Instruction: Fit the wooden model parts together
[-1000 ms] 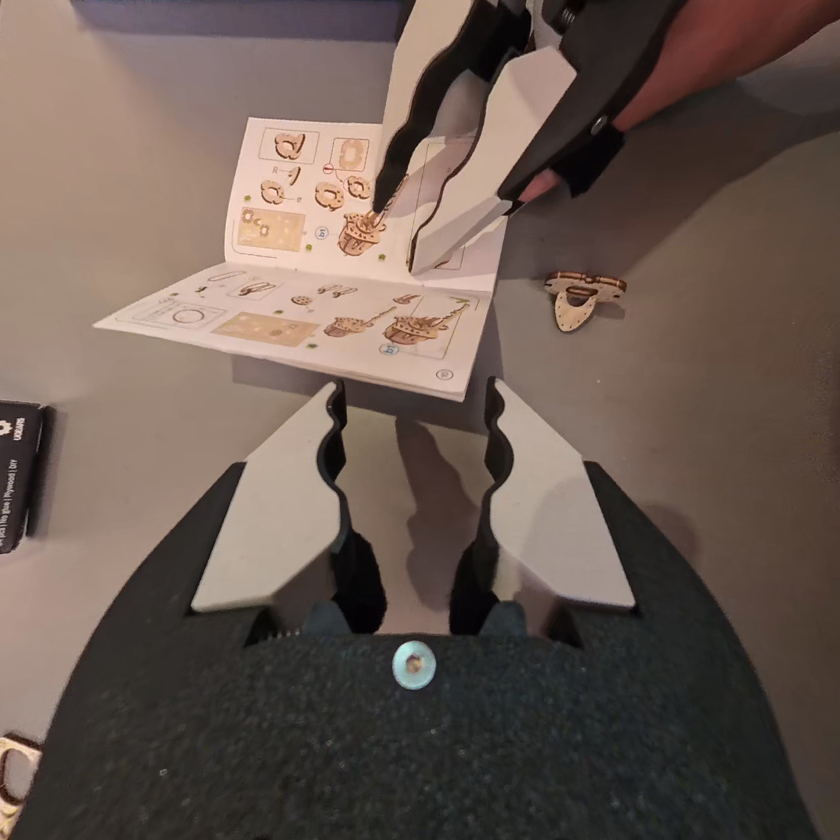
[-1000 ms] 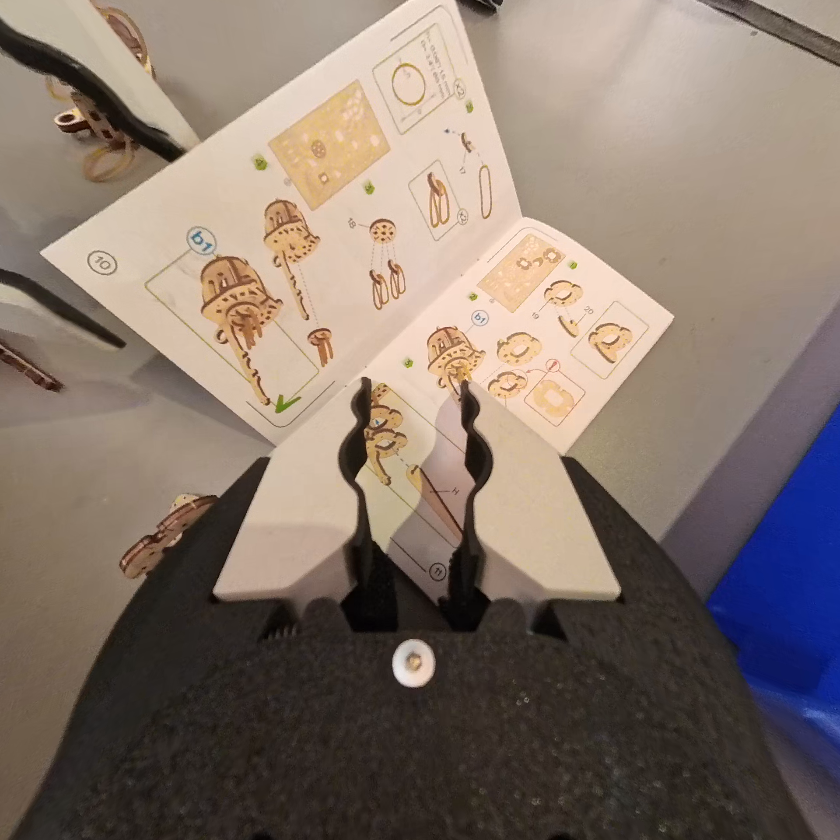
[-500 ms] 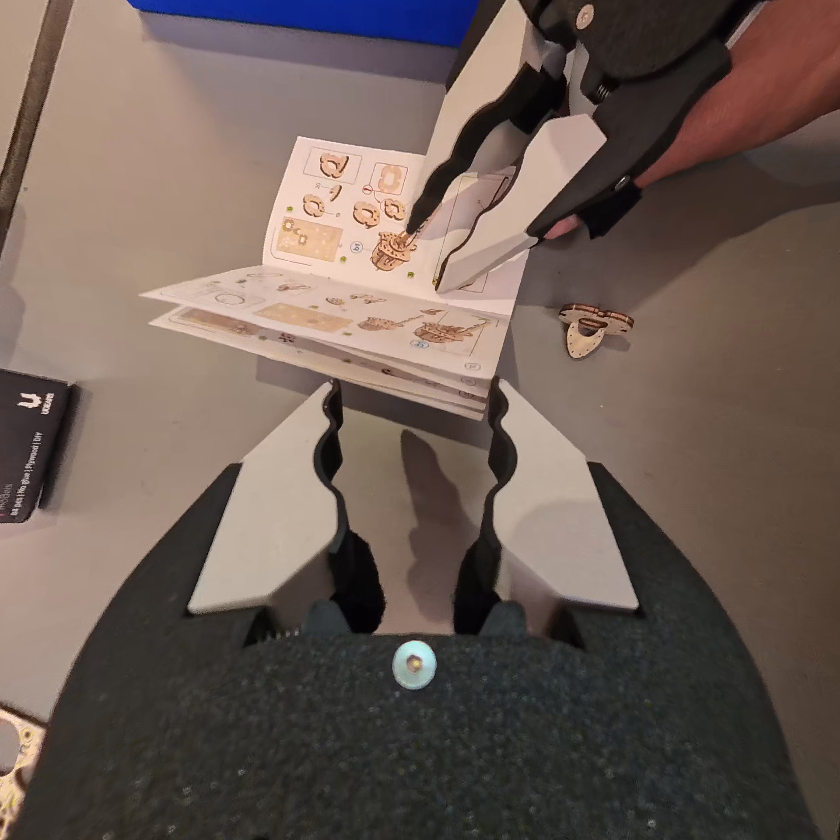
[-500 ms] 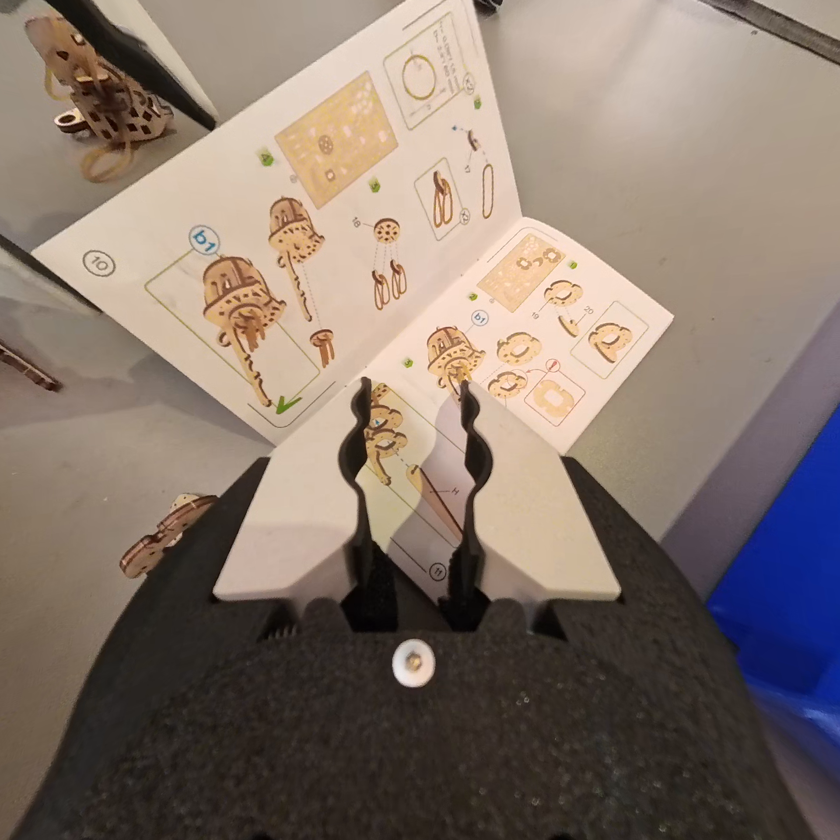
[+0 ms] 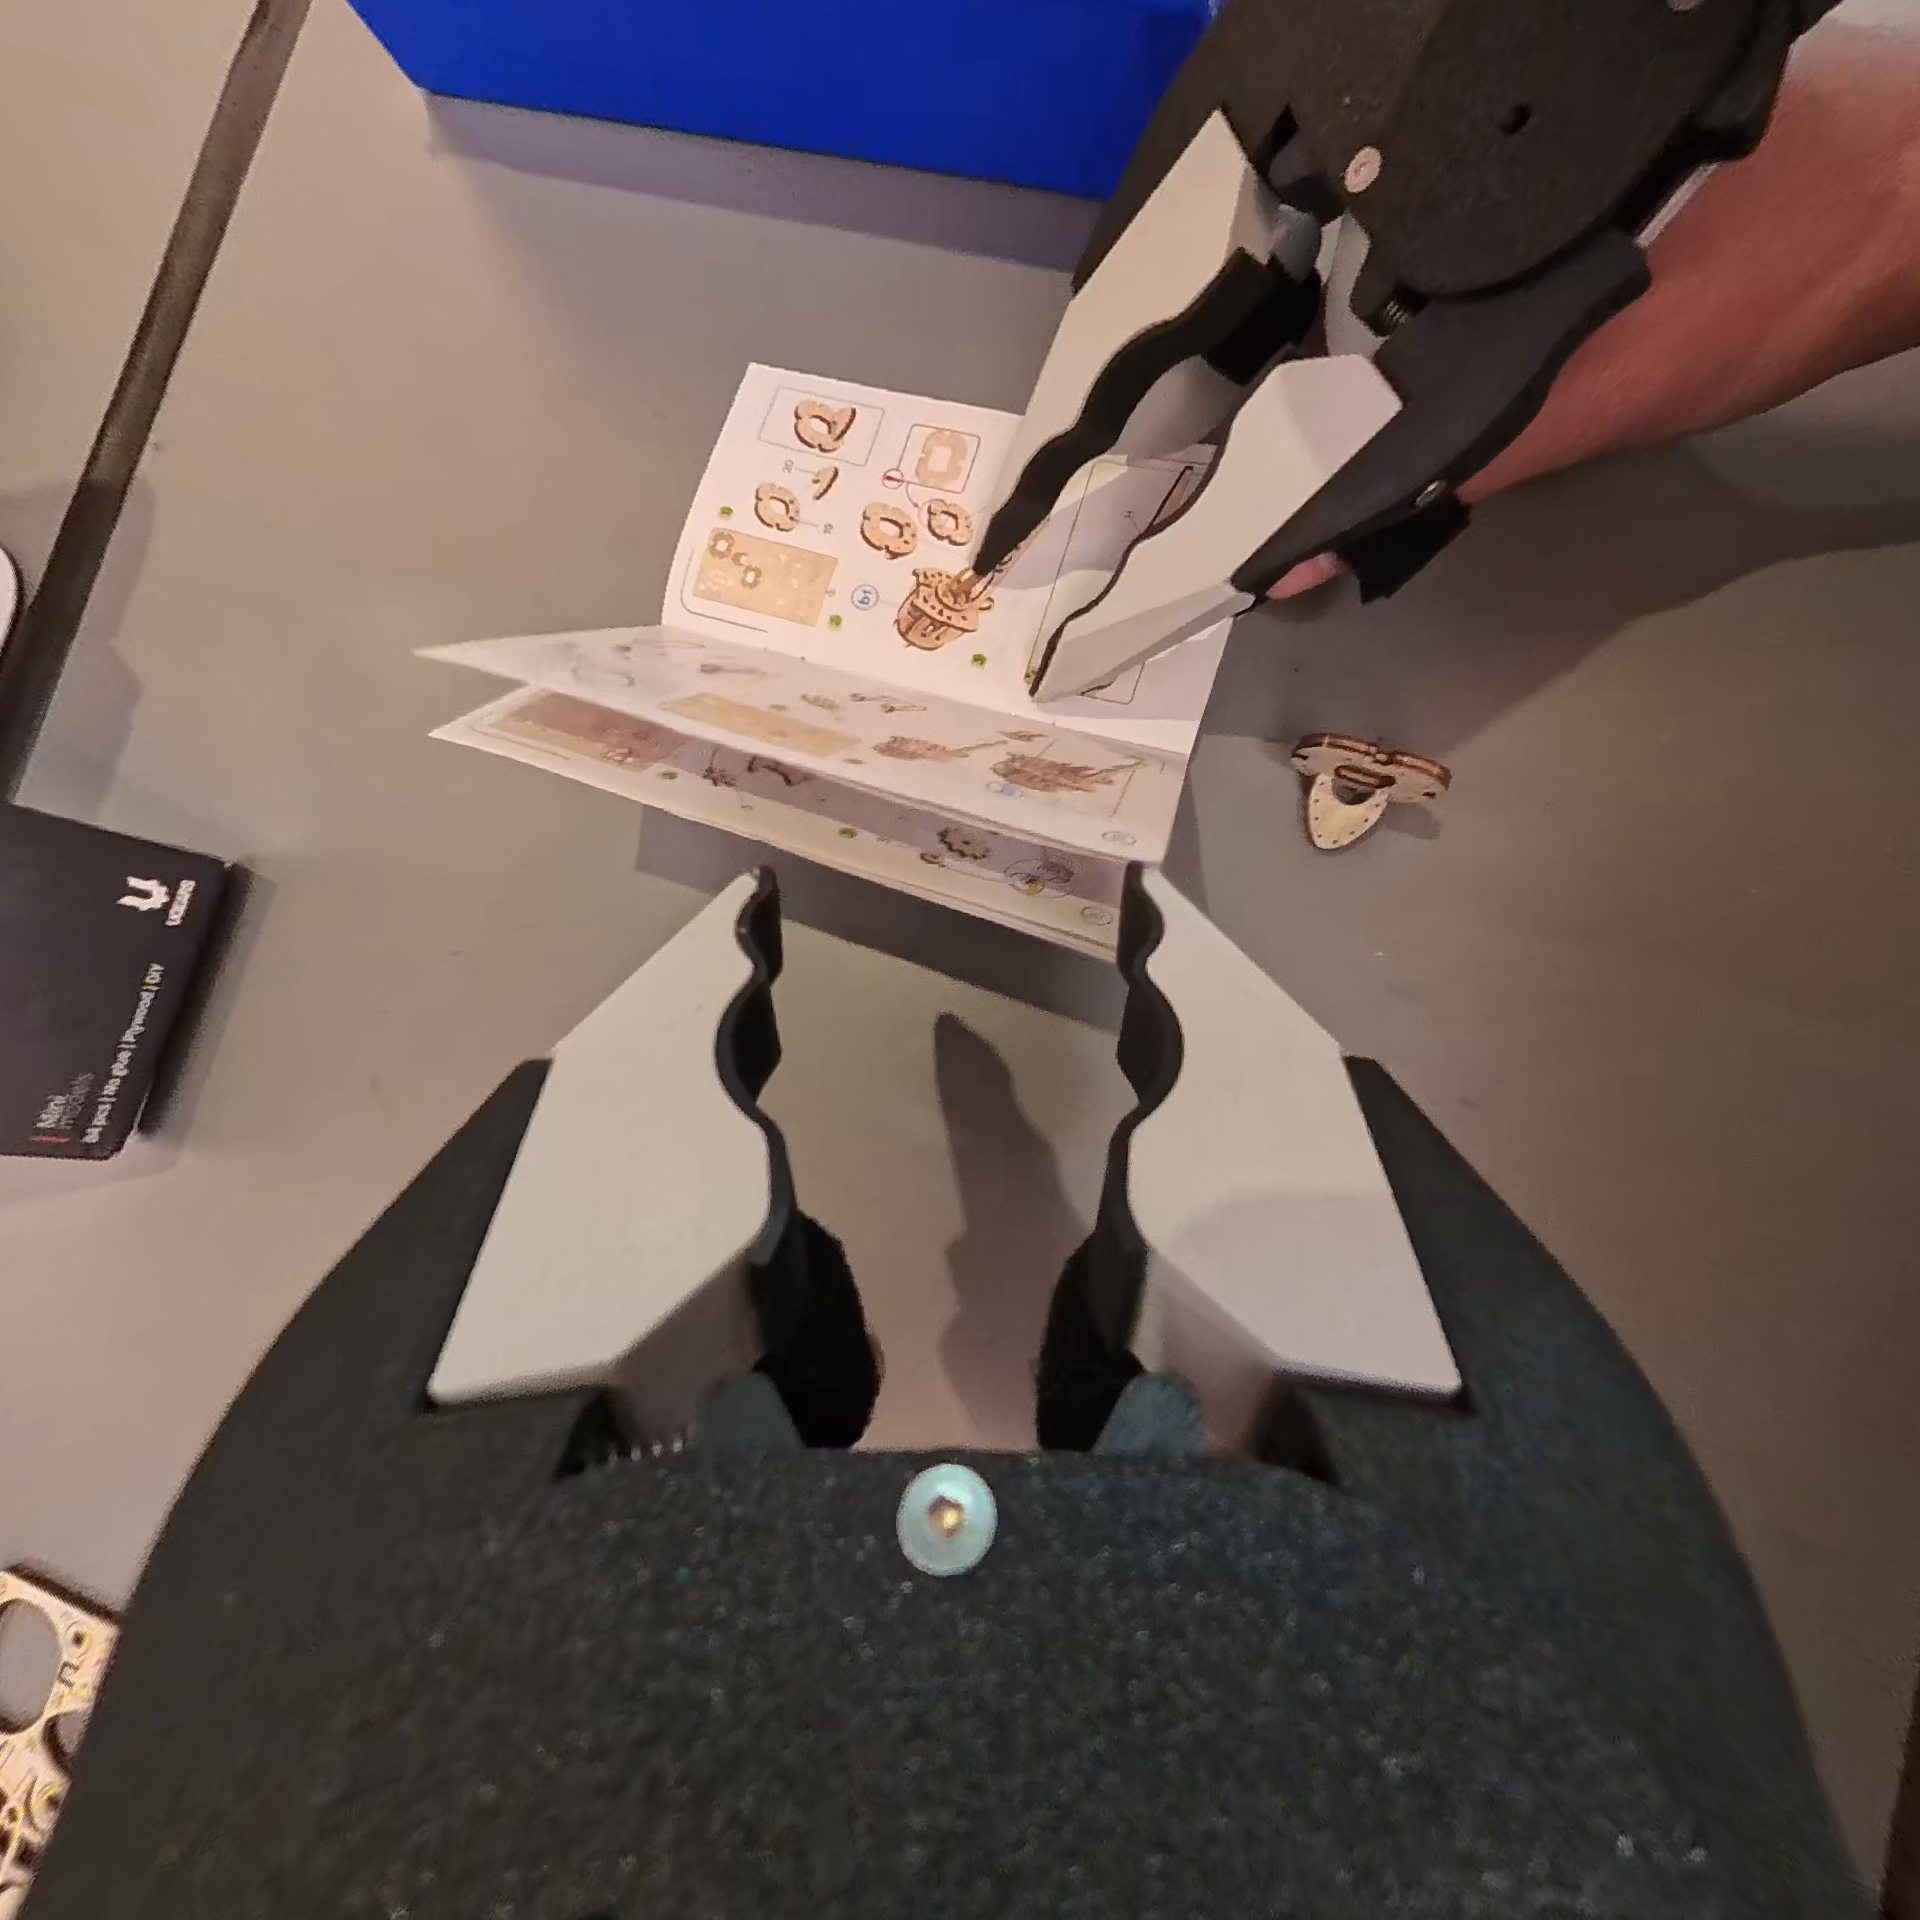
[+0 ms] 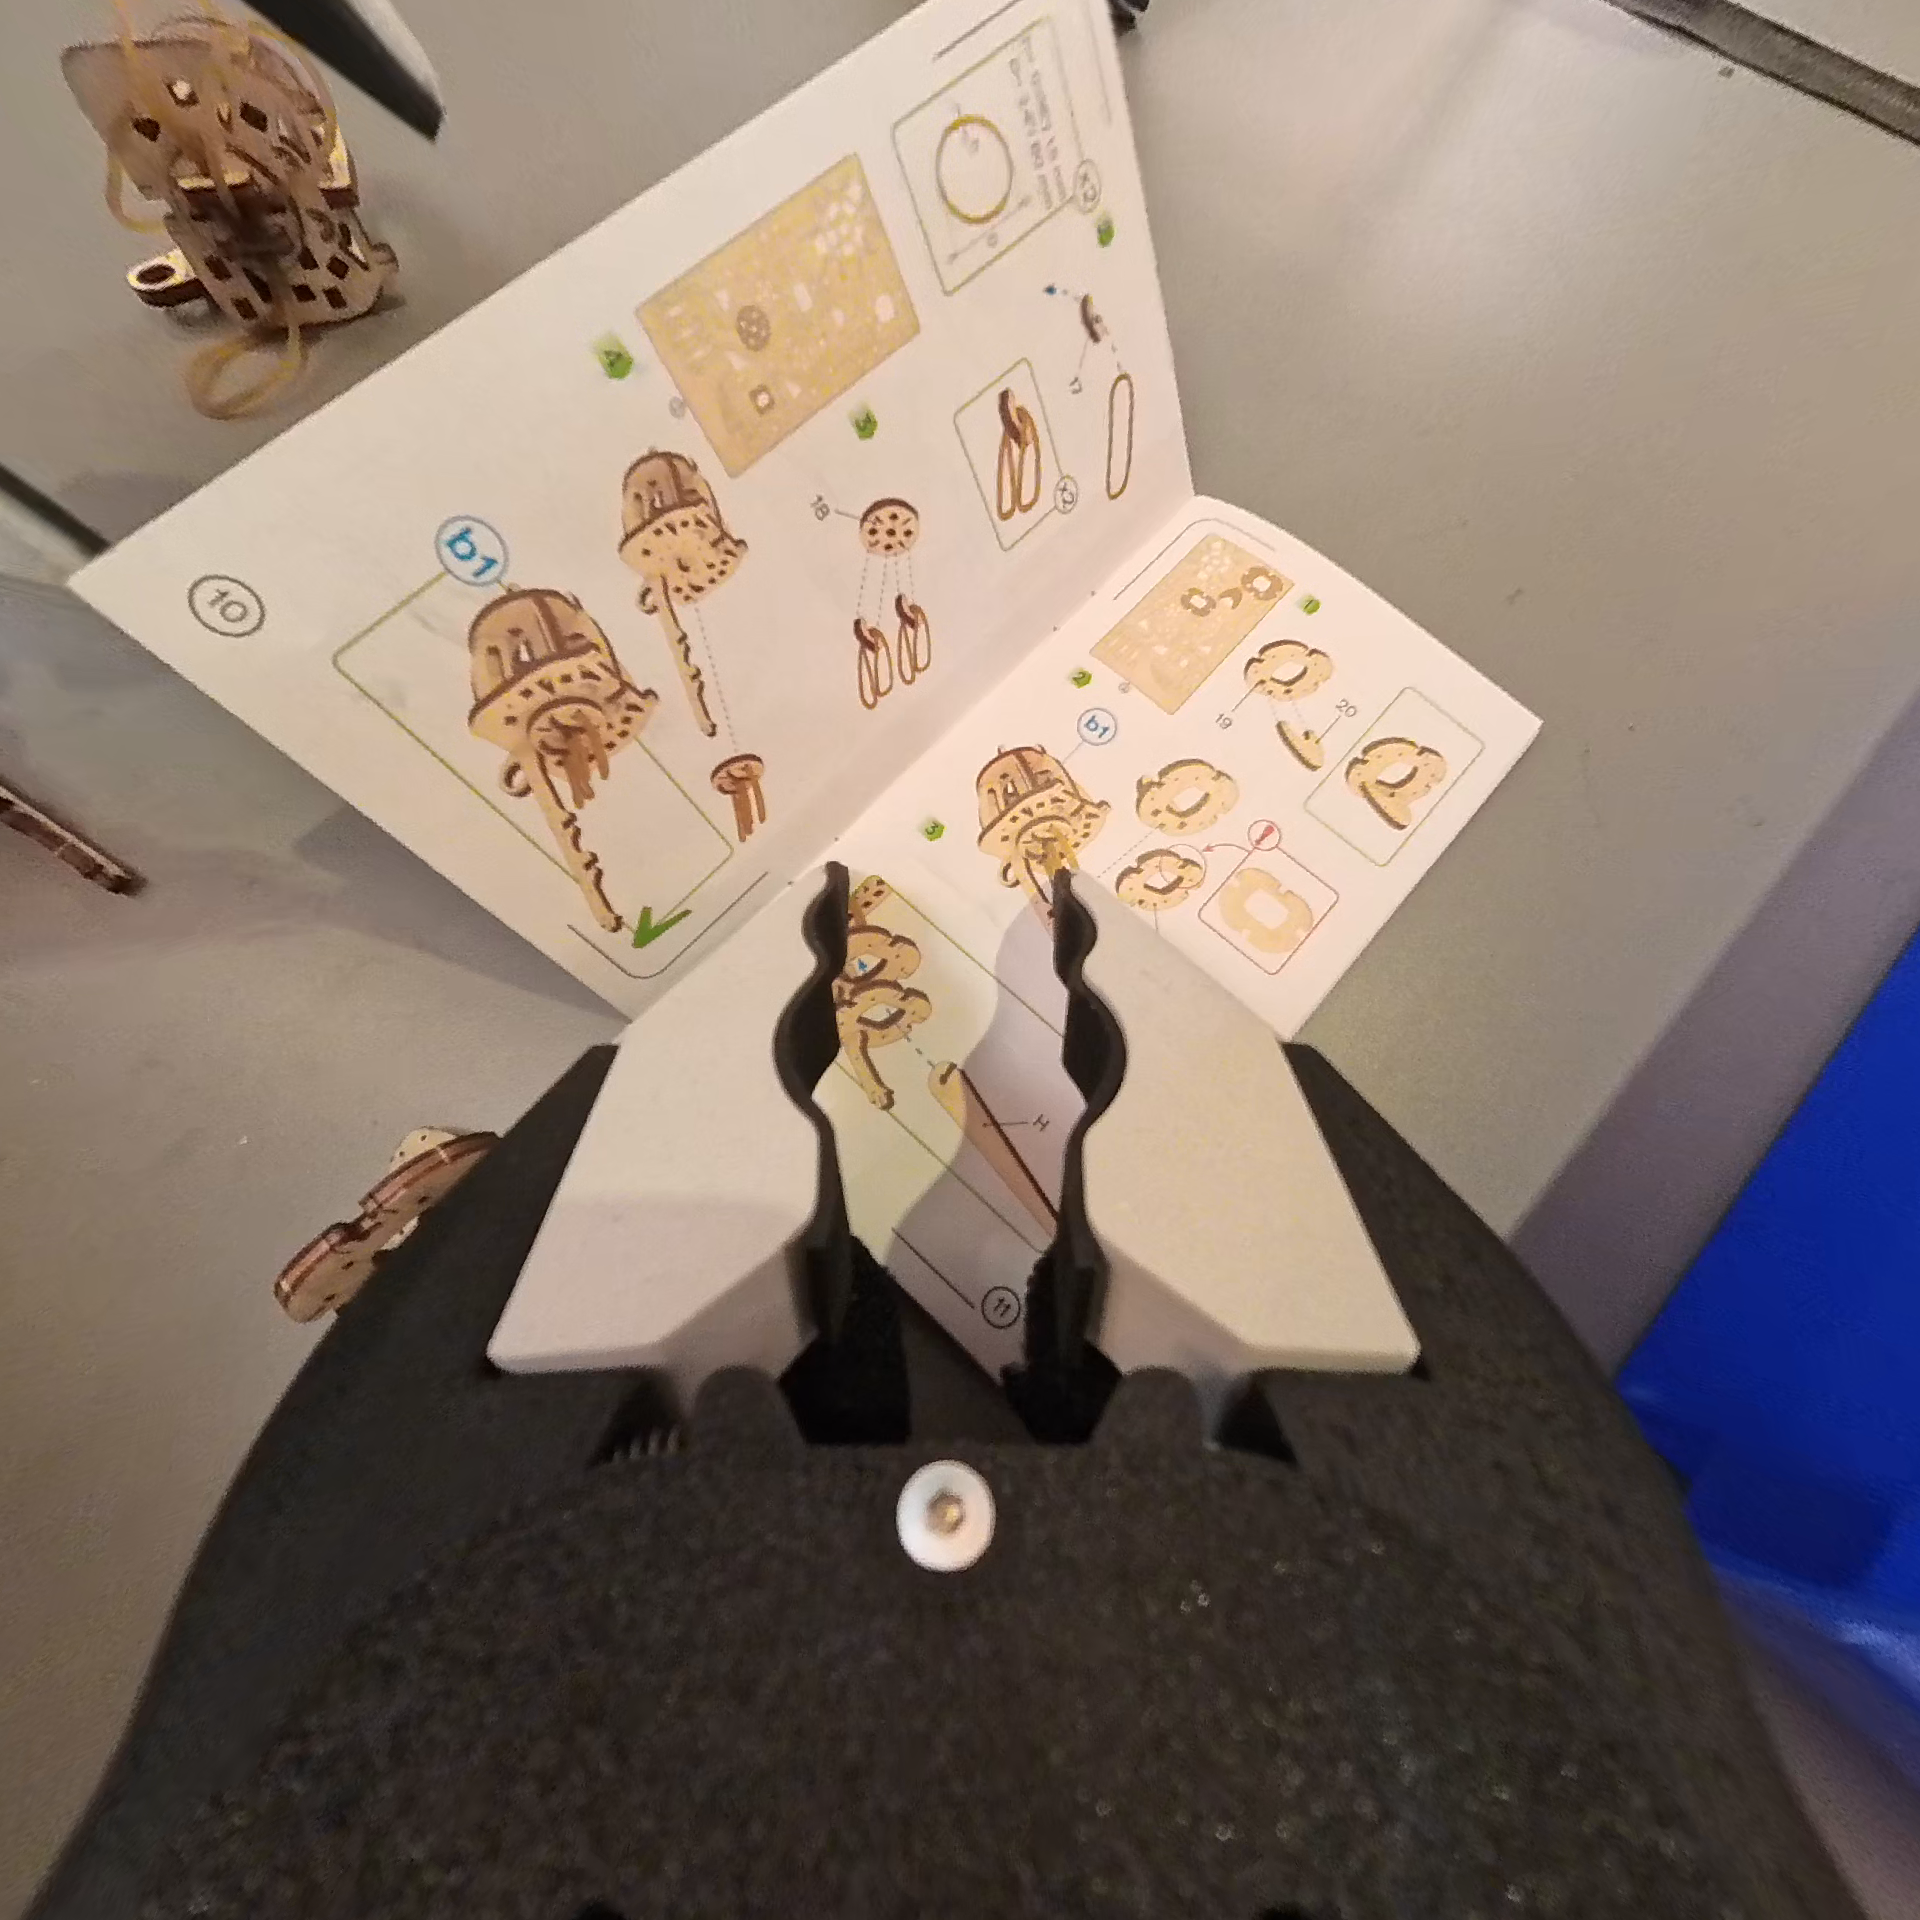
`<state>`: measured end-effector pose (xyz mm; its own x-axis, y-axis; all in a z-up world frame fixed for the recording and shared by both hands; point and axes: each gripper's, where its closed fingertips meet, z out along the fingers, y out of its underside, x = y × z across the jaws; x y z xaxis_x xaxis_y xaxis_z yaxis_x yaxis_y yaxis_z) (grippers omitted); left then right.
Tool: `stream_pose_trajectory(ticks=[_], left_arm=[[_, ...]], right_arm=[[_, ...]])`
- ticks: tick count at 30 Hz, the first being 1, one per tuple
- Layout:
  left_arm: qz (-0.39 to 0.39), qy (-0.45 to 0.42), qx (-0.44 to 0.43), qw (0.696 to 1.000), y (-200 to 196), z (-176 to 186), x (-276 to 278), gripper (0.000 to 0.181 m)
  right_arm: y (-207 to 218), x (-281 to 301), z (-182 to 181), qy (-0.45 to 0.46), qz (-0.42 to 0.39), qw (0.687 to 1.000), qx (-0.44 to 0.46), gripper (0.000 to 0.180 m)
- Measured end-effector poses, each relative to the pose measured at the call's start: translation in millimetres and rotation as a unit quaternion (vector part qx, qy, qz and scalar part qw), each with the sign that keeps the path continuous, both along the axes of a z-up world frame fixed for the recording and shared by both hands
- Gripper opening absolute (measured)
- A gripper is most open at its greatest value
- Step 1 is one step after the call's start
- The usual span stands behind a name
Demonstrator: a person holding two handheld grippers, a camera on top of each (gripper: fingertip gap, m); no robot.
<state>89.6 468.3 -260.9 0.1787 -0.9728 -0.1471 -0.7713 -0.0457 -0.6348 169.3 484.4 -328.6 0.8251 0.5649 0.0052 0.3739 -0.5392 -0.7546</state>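
Note:
An open instruction booklet (image 5: 914, 644) lies on the grey table, its near pages fanned up. My right gripper (image 6: 945, 894) is open, tips down on the booklet's right page (image 6: 1195, 727); it also shows in the left wrist view (image 5: 1023, 613). My left gripper (image 5: 948, 904) is open and empty, just short of the booklet's near edge. A small flat wooden part (image 5: 1361, 790) lies right of the booklet, also seen in the right wrist view (image 6: 374, 1226). A domed wooden assembly with a rubber band (image 6: 229, 197) stands beyond the booklet's left page.
A black box (image 5: 94, 997) lies to the left and a blue bin (image 5: 779, 73) stands behind the booklet. A cut-out wooden sheet (image 5: 31, 1704) is at the bottom left. The table edge and the bin (image 6: 1818, 1247) are on my right gripper's right. Spacing between my two grippers at the tips: around 11 centimeters.
My left gripper has drawn back from the booklet, uncovering the wooden assembly in the right wrist view. The booklet's near pages have fanned up. The right gripper has stayed put.

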Motion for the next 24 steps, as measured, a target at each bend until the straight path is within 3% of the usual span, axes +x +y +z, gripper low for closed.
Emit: stream_pose_trajectory(ticks=[13,24], left_arm=[[-0.006,-0.04,-0.048,0.998,-9,12,-3,0.071],[-0.001,-0.023,-0.025,0.999,-2,-1,3,0.071]], right_arm=[[0,0,0,0.0,0.0,1.0,0.0,0.039],[0,0,0,0.0,0.0,1.0,0.0,0.039]])
